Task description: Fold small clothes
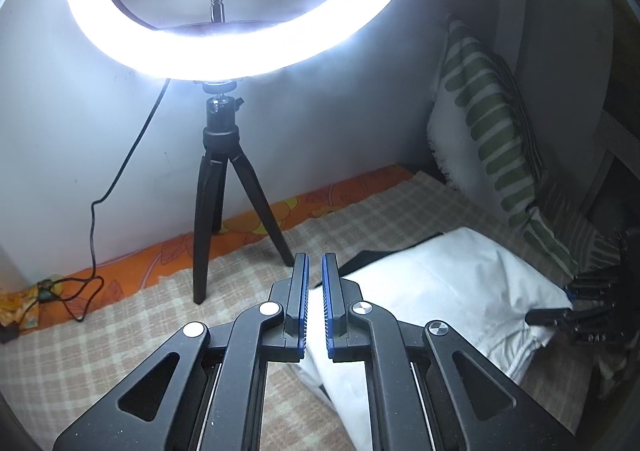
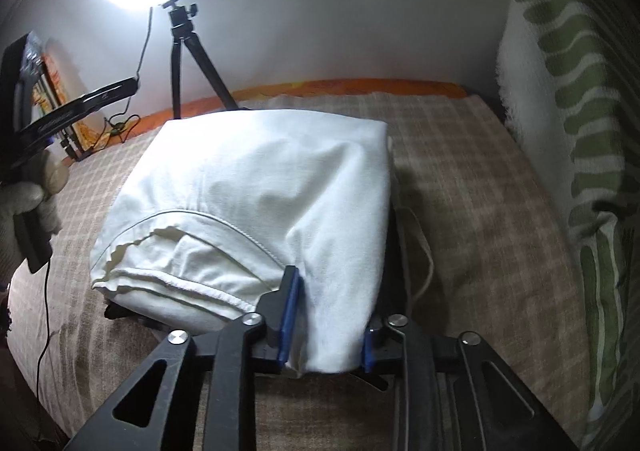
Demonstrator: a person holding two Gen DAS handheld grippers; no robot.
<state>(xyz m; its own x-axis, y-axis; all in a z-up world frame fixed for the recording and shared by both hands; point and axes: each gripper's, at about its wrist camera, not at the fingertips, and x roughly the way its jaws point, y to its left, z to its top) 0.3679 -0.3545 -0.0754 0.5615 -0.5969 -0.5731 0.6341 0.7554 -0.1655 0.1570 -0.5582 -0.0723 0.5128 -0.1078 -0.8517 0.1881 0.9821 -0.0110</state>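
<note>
Two grippers work over one white garment (image 2: 256, 203) that lies folded in a thick bundle on a bed covered by a beige checked blanket (image 2: 472, 179). No box, basket or other container shows in either view; the cloth rests straight on the blanket, its hemmed edges stacked toward the left of the right wrist view and a dark layer peeking out beneath it.

From the right wrist view, the right gripper (image 2: 326, 325) has its jaws spread wide with the near corner of the garment bunched between the blue pads; the pads sit against the cloth on both sides, so it is grasping that corner. A thin pale cord (image 2: 424, 251) trails on the blanket just beside the bundle.

From the left wrist view, the left gripper (image 1: 315, 301) hovers above the blanket at the left edge of the garment (image 1: 448, 283), its jaws nearly together with a narrow gap and nothing between them. A gloved hand (image 2: 28, 203) holds this gripper.

At the head of the bed an orange patterned sheet (image 1: 248, 219) shows along a pale wall (image 1: 80, 123). A lit ring light (image 1: 240, 31) stands on a black tripod (image 1: 224, 187) on the bed, its cable (image 1: 96, 219) running down to the sheet. A green-and-white striped pillow (image 1: 488, 123) leans upright in the corner.
</note>
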